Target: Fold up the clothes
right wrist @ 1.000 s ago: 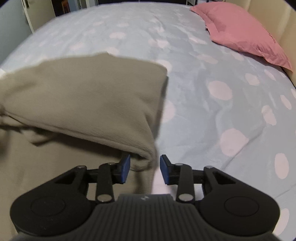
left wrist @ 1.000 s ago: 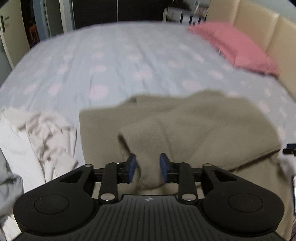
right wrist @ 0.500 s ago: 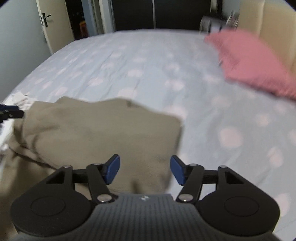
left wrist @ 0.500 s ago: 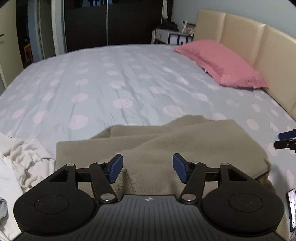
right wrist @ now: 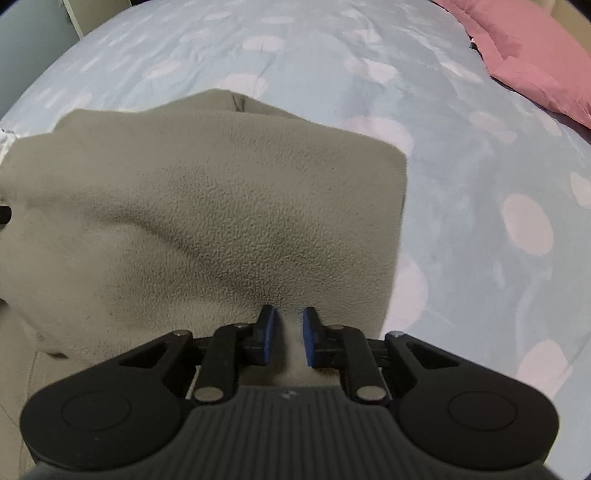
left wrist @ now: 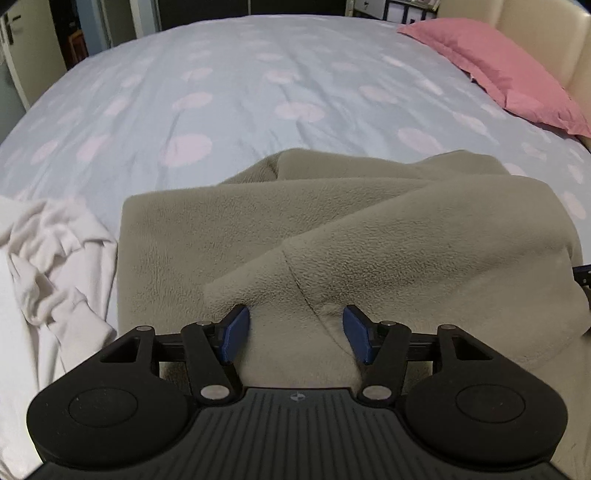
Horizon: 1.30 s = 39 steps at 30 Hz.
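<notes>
A khaki fleece garment [left wrist: 369, 236] lies partly folded on the bed, its near part doubled over itself. It also fills the right wrist view [right wrist: 207, 206]. My left gripper [left wrist: 295, 338] is open, its blue pads on either side of a fold of the fleece at the garment's near edge. My right gripper [right wrist: 287, 336] is nearly closed, with a pinch of the fleece's near right edge between its pads. The right gripper's tip shows at the far right of the left wrist view [left wrist: 583, 275].
The bed has a pale blue sheet with pink dots [left wrist: 258, 92]. A pink pillow [left wrist: 509, 74] lies at the far right by a beige headboard [left wrist: 535, 22]. Crumpled white clothes [left wrist: 48, 258] lie left of the fleece. Dark wardrobes and a door stand beyond the bed.
Both grippers have dropped back down onto the near edge of the fleece. The right gripper has narrowed from wide open onto the fabric. The left stays open.
</notes>
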Available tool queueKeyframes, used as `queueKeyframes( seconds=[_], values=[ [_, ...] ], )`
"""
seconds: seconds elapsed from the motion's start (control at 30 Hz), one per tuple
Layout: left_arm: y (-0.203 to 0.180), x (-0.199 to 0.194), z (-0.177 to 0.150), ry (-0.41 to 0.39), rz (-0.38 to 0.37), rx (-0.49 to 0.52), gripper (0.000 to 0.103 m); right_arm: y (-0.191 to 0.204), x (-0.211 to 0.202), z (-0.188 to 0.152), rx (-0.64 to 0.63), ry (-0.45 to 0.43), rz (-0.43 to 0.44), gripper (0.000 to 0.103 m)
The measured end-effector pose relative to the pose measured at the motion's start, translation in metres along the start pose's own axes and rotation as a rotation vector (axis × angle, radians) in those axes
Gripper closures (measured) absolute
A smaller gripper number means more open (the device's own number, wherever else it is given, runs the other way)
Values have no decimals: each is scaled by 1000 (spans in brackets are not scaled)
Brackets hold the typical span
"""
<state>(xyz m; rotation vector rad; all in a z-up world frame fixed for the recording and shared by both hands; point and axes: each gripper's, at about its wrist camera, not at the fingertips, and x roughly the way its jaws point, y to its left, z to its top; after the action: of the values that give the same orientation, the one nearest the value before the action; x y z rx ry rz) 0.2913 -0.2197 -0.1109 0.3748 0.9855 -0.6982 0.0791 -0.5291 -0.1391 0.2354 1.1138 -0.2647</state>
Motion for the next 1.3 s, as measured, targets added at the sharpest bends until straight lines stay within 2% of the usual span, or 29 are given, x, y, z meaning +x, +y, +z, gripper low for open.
queueKeyframes(
  seconds=[0.13,0.3,0.4,0.53,0.6,0.7,0.77,0.9,1.03,1.1,1.17,1.3],
  values=[
    [-4,-4,-2,-13,13,22,45,-1,-2,-1,4,3,12,86],
    [-10,-28,-10,-79,37,67,45,9,-20,-5,-78,-11,-52,85],
    [-17,-56,-19,-147,44,113,45,18,-47,-13,-108,-59,-53,80],
    [-26,-94,-38,-200,5,168,45,42,-84,-31,-188,-123,-27,79],
    [-32,-110,-48,-221,-4,200,45,60,-103,-45,-247,-149,-6,75],
    [-42,-131,-69,-243,-33,255,45,84,-121,-70,-326,-171,24,72],
    [-52,-144,-88,-250,-52,335,45,100,-130,-89,-376,-177,58,72],
    [-66,-169,-138,-275,-99,502,45,130,-146,-138,-462,-194,117,72],
    [-73,-182,-193,-256,-148,594,45,158,-150,-200,-549,-191,156,70],
    [-77,-188,-220,-243,-167,627,45,175,-152,-230,-632,-184,154,68],
    [-81,-192,-244,-229,-183,666,45,190,-152,-255,-715,-175,155,60],
    [-98,-202,-295,-225,-167,844,45,207,-157,-301,-864,-171,177,49]
  ],
)
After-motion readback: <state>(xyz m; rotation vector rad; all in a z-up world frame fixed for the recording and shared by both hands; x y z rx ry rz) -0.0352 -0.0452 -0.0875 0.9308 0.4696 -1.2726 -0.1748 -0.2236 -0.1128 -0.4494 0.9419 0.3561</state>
